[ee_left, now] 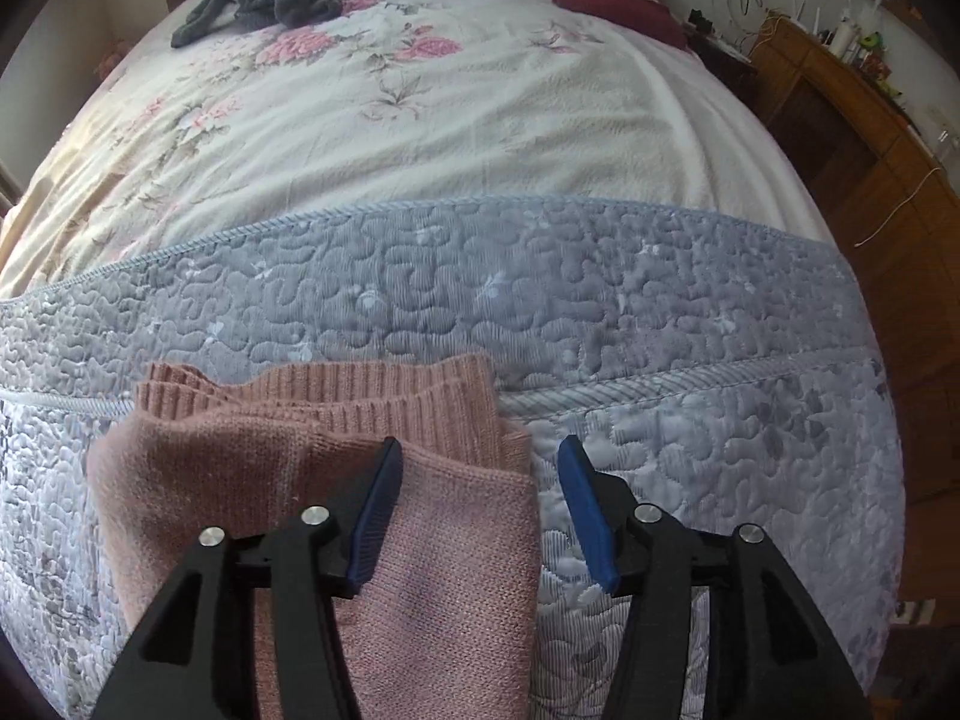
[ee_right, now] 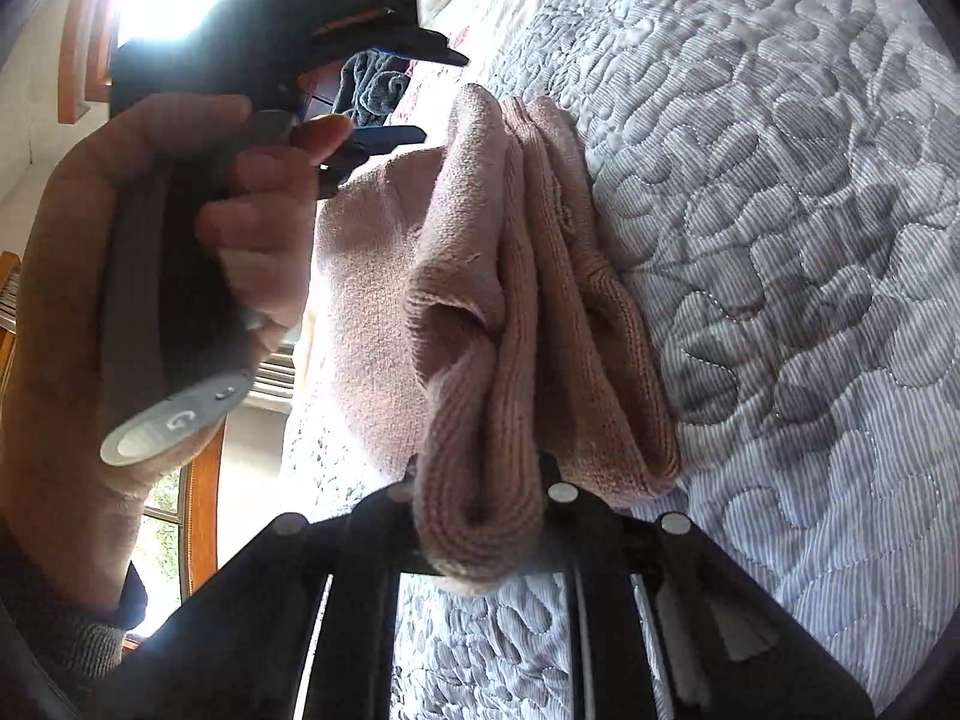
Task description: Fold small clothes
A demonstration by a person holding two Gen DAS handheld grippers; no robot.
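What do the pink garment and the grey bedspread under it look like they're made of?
The pink garment looks like a soft knit, perhaps wool or acrylic: fine stitch rows show, with ribbed edges, and the finish is matte. The grey bedspread looks like quilted woven fabric, perhaps cotton or polyester: puffy stitched swirls and a corded border, with a slight sheen.

The left gripper (ee_left: 480, 450) has black angular arms tipped with flat blue fingers (ee_left: 378, 516) — round silver screws (ee_left: 316, 515) mark each joint. The right gripper (ee_right: 480, 468) is black with pale screw heads (ee_right: 562, 491). The hand (ee_right: 180, 276) grips a dark handle with a grey end cap (ee_right: 174, 420) bearing a "G" — at the wrist, a grey ribbed sleeve (ee_right: 66, 642).
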